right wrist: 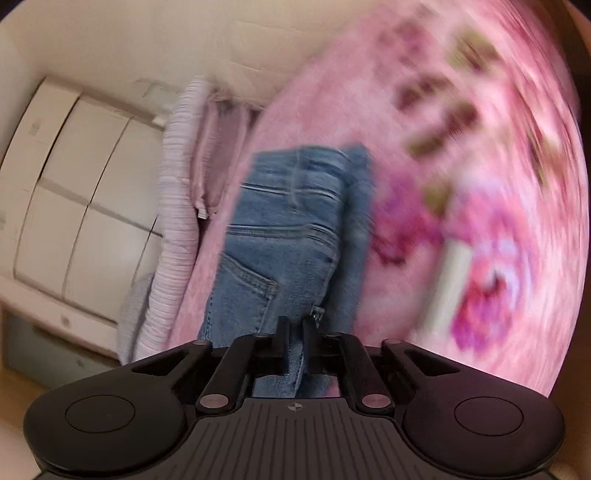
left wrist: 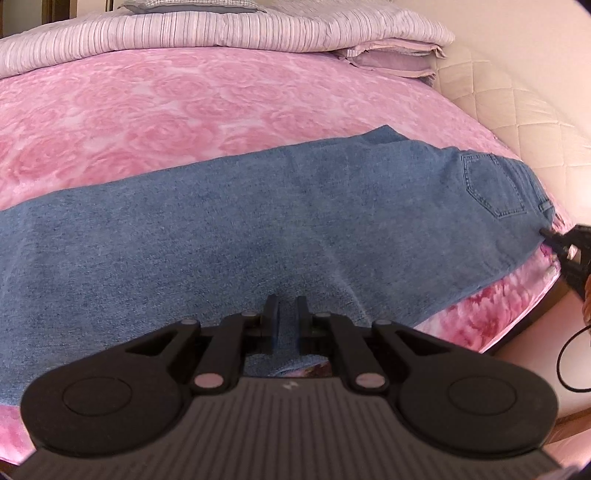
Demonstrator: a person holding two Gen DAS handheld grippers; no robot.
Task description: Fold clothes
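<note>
Blue jeans (left wrist: 258,221) lie flat across the pink rose bedspread (left wrist: 147,110), waist and back pocket to the right. My left gripper (left wrist: 287,317) is shut on the near edge of the jeans, with denim pinched between its fingers. My right gripper (right wrist: 295,332) is shut on the waist end of the jeans (right wrist: 280,236); it shows at the right edge of the left wrist view (left wrist: 554,240), touching the waistband corner. The right wrist view is blurred by motion.
Folded striped quilts and a pillow (left wrist: 221,29) are stacked at the far side of the bed. A cream quilted headboard (left wrist: 517,110) stands at the right. White cabinets (right wrist: 74,184) stand beyond the bed. A black cable (left wrist: 569,358) hangs at the right.
</note>
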